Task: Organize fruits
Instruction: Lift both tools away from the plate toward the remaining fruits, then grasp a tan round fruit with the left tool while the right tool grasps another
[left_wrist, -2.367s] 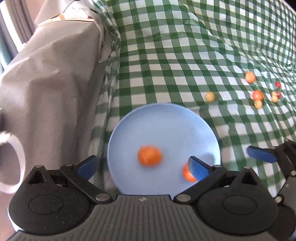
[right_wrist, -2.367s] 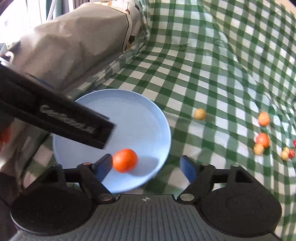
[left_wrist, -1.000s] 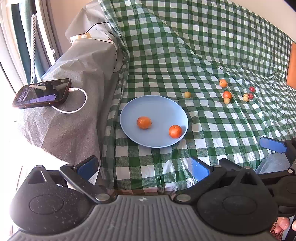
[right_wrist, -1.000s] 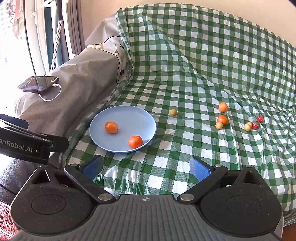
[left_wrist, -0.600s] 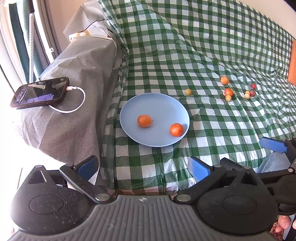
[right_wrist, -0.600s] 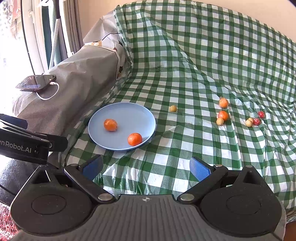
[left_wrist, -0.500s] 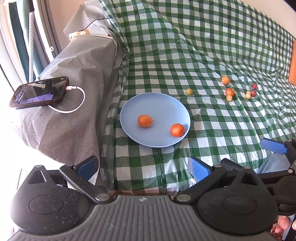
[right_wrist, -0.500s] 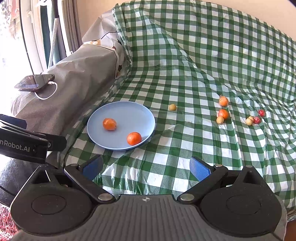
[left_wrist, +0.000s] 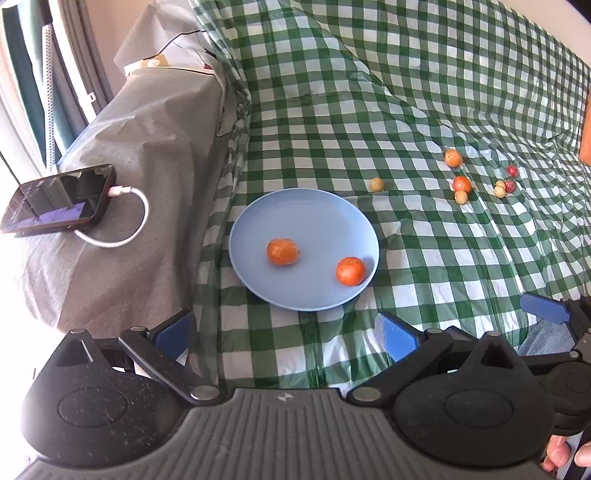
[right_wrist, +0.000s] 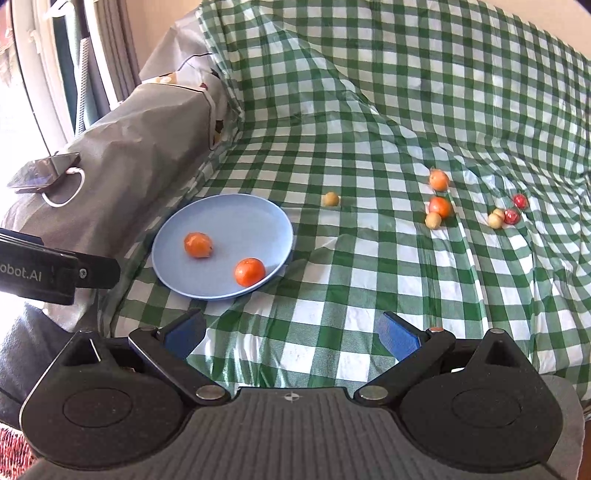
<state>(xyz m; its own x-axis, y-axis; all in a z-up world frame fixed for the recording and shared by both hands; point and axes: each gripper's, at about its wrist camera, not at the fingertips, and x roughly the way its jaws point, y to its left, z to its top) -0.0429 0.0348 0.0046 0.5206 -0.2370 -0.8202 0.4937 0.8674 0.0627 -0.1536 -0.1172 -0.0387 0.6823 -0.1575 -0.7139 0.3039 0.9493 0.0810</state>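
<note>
- Both tongs are wide and holding nothing: left gripper (left_wrist: 284, 332) and right gripper (right_wrist: 291, 330) hang back near the front edge of the checked cloth (right_wrist: 369, 295).
- My worry: the cloth looks soft and rumpled, so a clumsy nudge could send the small round fruits rolling downhill or off the edge.
- The plate (right_wrist: 236, 218) probably sits on a soft surface too, so a dropped fruit might bounce out.
- The plate holds two oranges: one near the middle (right_wrist: 198, 244), one by the near rim (right_wrist: 250, 272).
- Still loose on the cloth: a yellowish one (right_wrist: 330, 199) just past the plate, plus a cluster of orange (right_wrist: 440, 206), yellowish and red fruits (right_wrist: 512, 216) further right.
</note>
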